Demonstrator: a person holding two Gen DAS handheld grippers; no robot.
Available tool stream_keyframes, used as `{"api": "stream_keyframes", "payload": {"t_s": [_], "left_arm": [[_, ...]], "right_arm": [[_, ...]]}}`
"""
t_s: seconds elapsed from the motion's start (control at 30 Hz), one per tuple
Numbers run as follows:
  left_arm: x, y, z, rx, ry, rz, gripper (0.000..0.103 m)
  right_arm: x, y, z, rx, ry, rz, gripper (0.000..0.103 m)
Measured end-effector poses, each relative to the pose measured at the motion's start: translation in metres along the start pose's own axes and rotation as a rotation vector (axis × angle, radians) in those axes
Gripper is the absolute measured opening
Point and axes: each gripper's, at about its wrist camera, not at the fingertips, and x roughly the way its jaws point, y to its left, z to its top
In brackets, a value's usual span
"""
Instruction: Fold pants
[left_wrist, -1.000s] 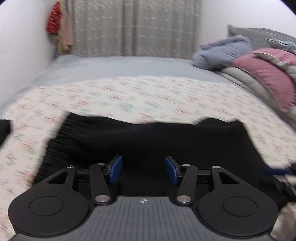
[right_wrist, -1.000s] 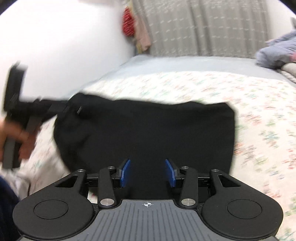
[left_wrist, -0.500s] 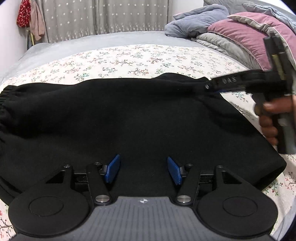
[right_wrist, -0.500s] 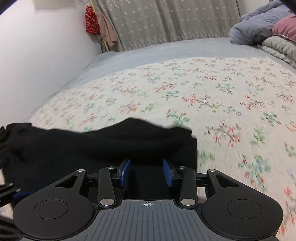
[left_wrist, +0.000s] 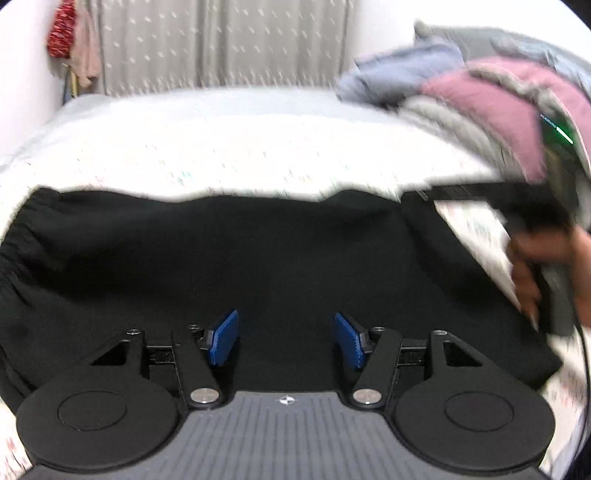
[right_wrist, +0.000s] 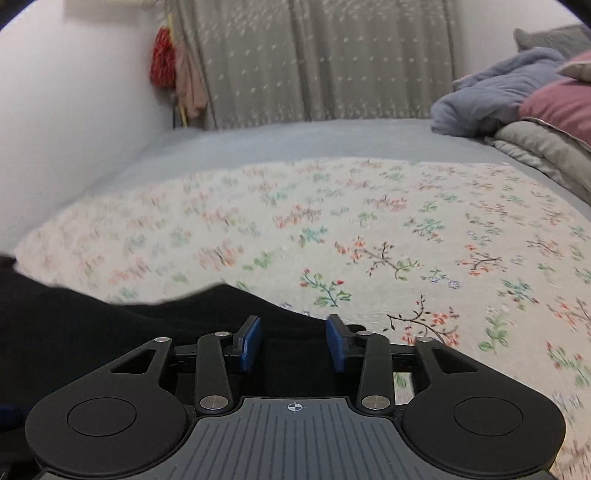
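The black pants (left_wrist: 258, 266) lie folded flat on the floral bedsheet (left_wrist: 240, 162), elastic waistband at the left edge. My left gripper (left_wrist: 284, 338) is open and empty, low over the near edge of the pants. My right gripper (right_wrist: 293, 341) is open, blue pads either side of the pants' far right corner (right_wrist: 147, 328), not closed on it. In the left wrist view the right gripper (left_wrist: 417, 197) reaches in from the right, held by a hand (left_wrist: 546, 266), its tip at that corner.
A pile of bedding, a pink pillow (left_wrist: 498, 107) and a blue-grey garment (right_wrist: 495, 96), lies at the right of the bed. A grey curtain (right_wrist: 317, 59) and hanging red and pink clothes (right_wrist: 173, 74) stand behind. A white wall runs on the left.
The right gripper has stayed at the pants' far corner, jaws still open. The left wrist view has shifted slightly and blurred. The pants lie as before.
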Motion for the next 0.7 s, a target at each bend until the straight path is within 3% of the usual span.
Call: {"api": "stream_keyframes", "payload": {"t_s": [0.17,0.3,0.37,0.47,0.6,0.7], "left_arm": [[0.015,0.027,0.026,-0.099,-0.054,0.021,0.060],[0.052,0.034,0.032,-0.158,0.032,0.047,0.060],[0.062,0.026,0.026,-0.121,0.054,0.077,0.061],[0.061,0.015,0.031,-0.095,0.077,0.116,0.061],[0.053,0.025,0.030,-0.133,0.082,0.098,0.060],[0.042,0.019,0.022,-0.104,0.079,0.091,0.060]], "right_arm": [[-0.044,0.020,-0.013,-0.009,0.000,0.078,0.041],[-0.042,0.040,-0.035,-0.091,0.097,0.065,0.041],[-0.030,0.040,-0.048,-0.102,0.179,0.035,0.041],[-0.034,0.034,-0.054,-0.084,0.177,0.039,0.041],[-0.058,0.039,-0.063,-0.101,0.172,0.025,0.041],[-0.075,0.047,-0.076,-0.145,0.192,0.032,0.044]]}}
